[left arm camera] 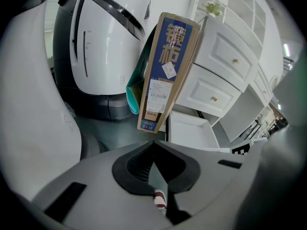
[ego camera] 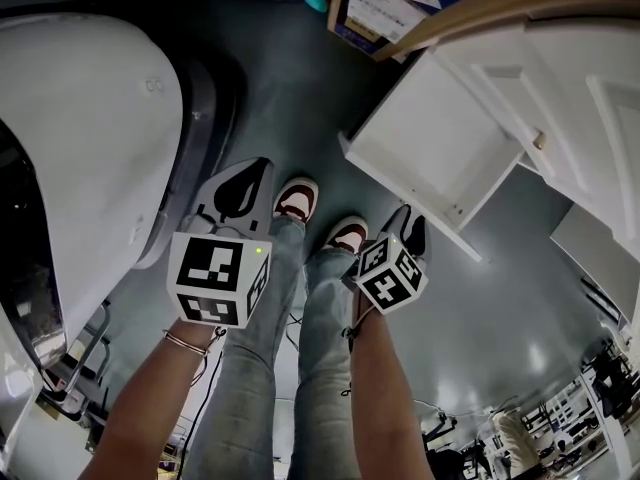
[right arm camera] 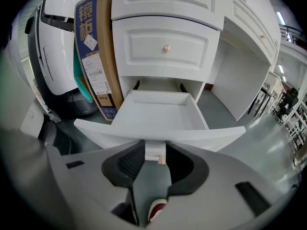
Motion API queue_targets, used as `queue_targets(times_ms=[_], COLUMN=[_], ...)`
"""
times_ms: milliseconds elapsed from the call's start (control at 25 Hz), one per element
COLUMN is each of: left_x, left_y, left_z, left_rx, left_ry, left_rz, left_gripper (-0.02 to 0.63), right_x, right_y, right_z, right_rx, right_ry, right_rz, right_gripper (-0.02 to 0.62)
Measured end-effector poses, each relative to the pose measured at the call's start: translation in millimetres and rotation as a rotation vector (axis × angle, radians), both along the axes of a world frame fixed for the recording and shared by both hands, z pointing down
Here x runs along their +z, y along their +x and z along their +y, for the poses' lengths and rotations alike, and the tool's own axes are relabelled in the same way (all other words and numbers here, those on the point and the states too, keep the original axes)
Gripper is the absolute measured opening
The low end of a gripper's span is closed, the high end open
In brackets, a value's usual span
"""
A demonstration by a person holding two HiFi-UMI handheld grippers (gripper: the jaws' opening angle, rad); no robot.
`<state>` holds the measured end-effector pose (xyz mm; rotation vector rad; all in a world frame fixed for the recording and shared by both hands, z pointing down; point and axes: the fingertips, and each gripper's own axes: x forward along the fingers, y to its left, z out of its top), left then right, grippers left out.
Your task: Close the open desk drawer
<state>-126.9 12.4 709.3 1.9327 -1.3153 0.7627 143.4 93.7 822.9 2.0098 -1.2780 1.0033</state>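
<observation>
Before the white desk (ego camera: 560, 88), the right gripper (right arm camera: 155, 150) tilts steeply down, its jaws wide apart with the small knob (right arm camera: 161, 160) between them, ungripped. The left gripper (left arm camera: 153, 143) hangs alongside, jaws together, holding nothing. The lowest drawer (right arm camera: 158, 111) stands pulled far out.

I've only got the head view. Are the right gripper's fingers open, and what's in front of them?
Observer: In the right gripper view, the right gripper has its fingers apart, right at the front panel of the open drawer.
Operator: Is it lined up with a handle?
Observer: The drawer's small knob shows in the gap, nearer the right-hand finger. I can't tell whether anything touches.
Operator: And the left gripper?
Observer: In its own view, the left gripper has its fingers meeting at the tips with nothing between them. It points toward the cardboard box leaning beside the desk.
</observation>
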Motion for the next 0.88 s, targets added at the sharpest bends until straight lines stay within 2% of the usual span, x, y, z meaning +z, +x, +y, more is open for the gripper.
queue_targets(times_ms=[640,880], left_x=[-2.9,-3.6], left_y=[3.9,4.2], left_z=[-7.9,-16.4], left_rx=[0.000,-0.017], left_ry=[-0.003,-0.001], left_rz=[-0.003,-0.001], left_gripper=[0.012,0.012], right_x=[-0.7,-1.6], right_y=[19.2,31.9], right_z=[-38.1,-63.4], right_rx=[0.031,-0.004], right_ry=[0.000,0.011], right_rz=[-0.011,0.008], right_gripper=[0.146,0.149])
